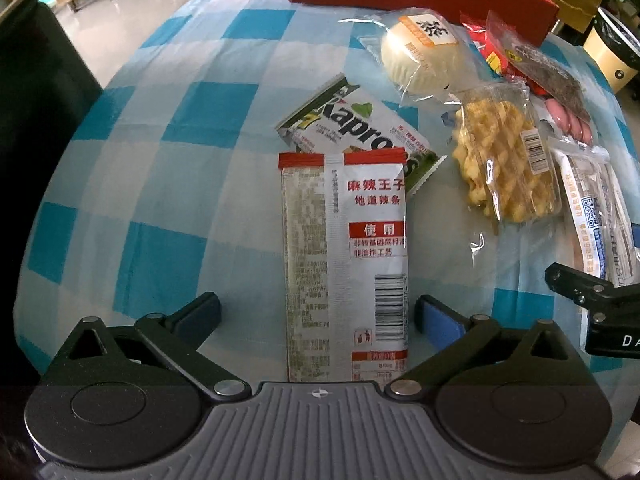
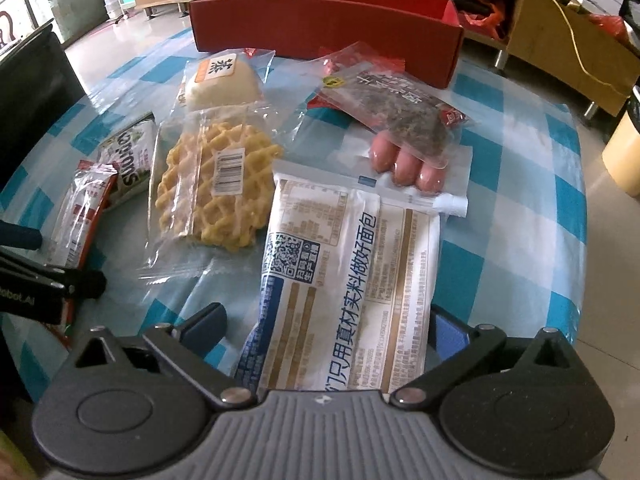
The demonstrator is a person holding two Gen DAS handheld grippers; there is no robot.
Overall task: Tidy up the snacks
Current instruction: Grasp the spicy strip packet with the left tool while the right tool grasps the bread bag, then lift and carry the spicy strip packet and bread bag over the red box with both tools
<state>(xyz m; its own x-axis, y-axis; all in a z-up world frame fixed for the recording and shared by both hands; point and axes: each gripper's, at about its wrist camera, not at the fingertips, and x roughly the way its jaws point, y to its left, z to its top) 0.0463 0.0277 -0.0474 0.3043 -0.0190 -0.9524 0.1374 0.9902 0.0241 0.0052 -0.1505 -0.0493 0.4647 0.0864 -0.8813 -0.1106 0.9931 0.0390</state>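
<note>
While both tongs are spread, the left tongs (image 1: 318, 314) straddle the spicy-strip packet (image 1: 346, 248) and the right tongs (image 2: 326, 326) the bread packet (image 2: 344, 280), mid-desk; each should be pinched squarely, then carried to the red box (image 2: 324, 20) at the far edge.

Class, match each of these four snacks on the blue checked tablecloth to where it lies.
Things:
1. white and red spicy-strip packet
2. white and blue bread bag
3. yellow lattice waffle in clear wrap
4. pink sausages in clear wrap

Places:
A. partly under the dark seaweed pack
B. between the open left gripper's fingers
C. between the open right gripper's fingers
D. just in front of the round white bun

Pairs: 1-B, 2-C, 3-D, 4-A
</note>
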